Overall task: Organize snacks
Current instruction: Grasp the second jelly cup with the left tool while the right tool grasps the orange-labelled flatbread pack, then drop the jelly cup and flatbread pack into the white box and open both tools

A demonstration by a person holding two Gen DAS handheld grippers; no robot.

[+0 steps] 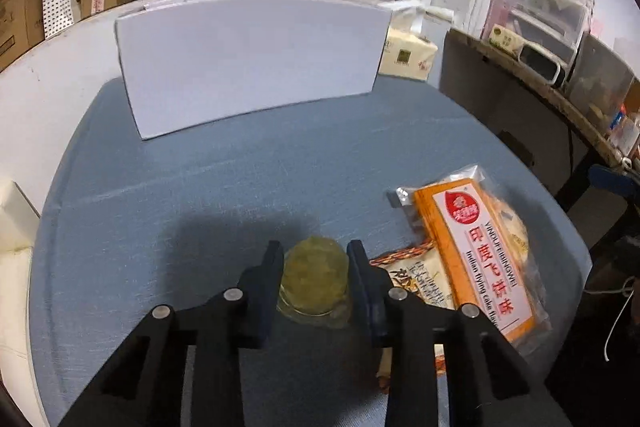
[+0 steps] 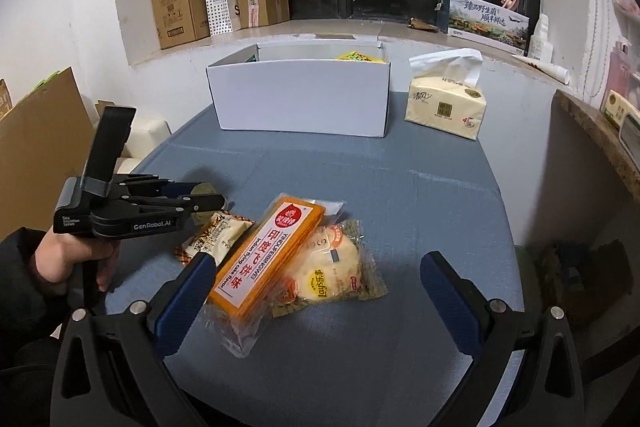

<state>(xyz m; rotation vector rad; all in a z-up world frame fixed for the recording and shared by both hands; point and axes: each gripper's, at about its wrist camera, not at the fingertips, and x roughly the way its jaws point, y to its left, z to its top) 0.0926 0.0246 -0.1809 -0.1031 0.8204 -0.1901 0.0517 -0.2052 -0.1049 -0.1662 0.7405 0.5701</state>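
Snacks (image 2: 296, 259) lie on blue table (image 2: 420, 187); left gripper (image 1: 314, 255) jaws clamp yellow pastry (image 1: 314, 275), right gripper (image 2: 320, 291) jaws wide.

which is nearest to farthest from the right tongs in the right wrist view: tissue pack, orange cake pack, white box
1. orange cake pack, by the left finger of the right tongs.
2. white box, far centre of the table.
3. tissue pack, far right; nearly level with the box.

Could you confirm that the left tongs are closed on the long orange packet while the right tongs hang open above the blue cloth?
Not quite: the left tongs are closed on a small round yellowish clear-wrapped snack, not the long orange packet, as the left wrist view shows. The right tongs do hang open above the blue cloth.
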